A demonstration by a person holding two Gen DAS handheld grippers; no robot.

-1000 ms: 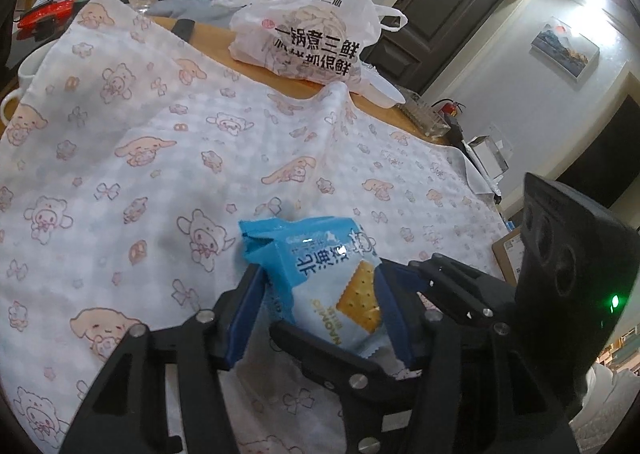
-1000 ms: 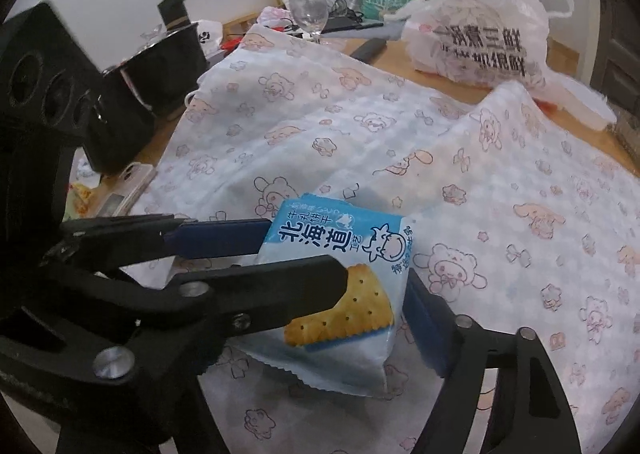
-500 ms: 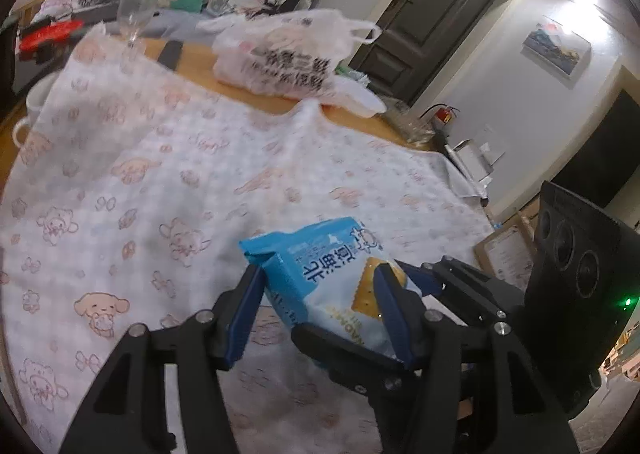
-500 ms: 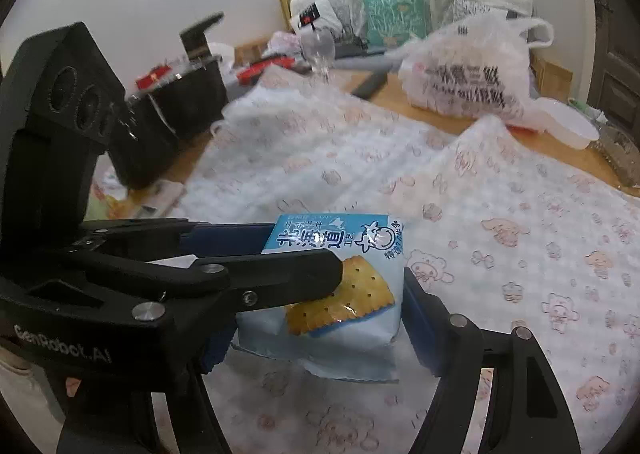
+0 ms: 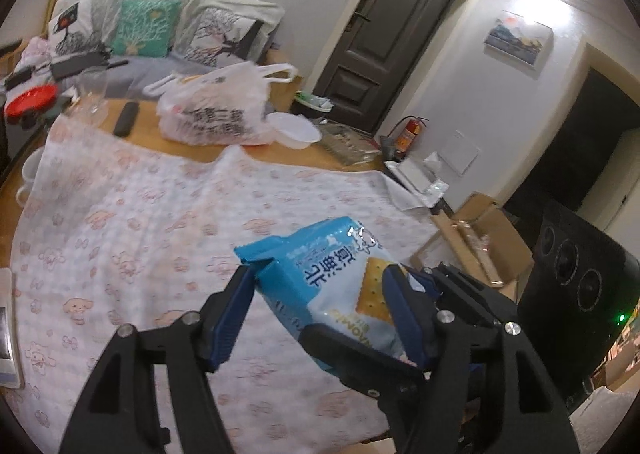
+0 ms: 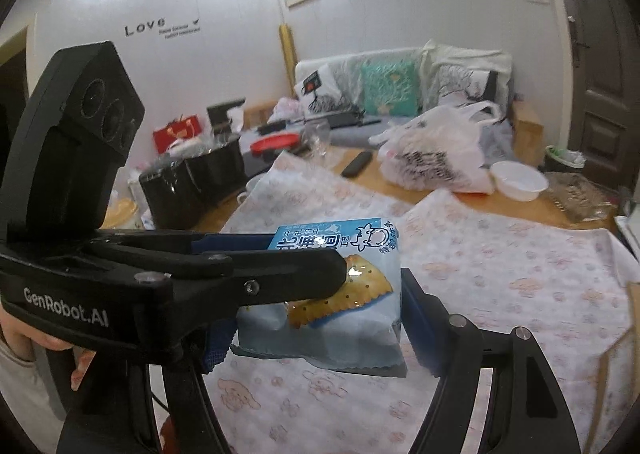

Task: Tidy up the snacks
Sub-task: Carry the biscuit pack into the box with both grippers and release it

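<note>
A blue cracker packet point(image 5: 336, 278) hangs in the air above the cartoon-print tablecloth point(image 5: 140, 214). My right gripper point(image 6: 316, 318) is shut on it, its blue pads pressing the packet's two sides point(image 6: 320, 294). My left gripper point(image 5: 320, 274) also straddles the packet, crosswise to the right one. Its jaws are opening: the left pad point(image 5: 232, 314) stands off the packet's body, with cloth showing in the gap. In the right wrist view one left finger point(image 6: 260, 278) crosses in front of the packet. A person's hand point(image 6: 40, 338) grips the left handle.
At the table's far edge lie a white plastic bag point(image 5: 216, 110), a white bowl point(image 5: 294, 130), a black remote point(image 5: 126, 118) and a glass point(image 5: 94, 94). Black pots point(image 6: 192, 182) stand at the left. An open cardboard box point(image 5: 476, 242) sits past the right edge.
Both grippers have risen together and lifted the packet off the cloth. The left jaws have widened, so a gap shows at the left pad.
</note>
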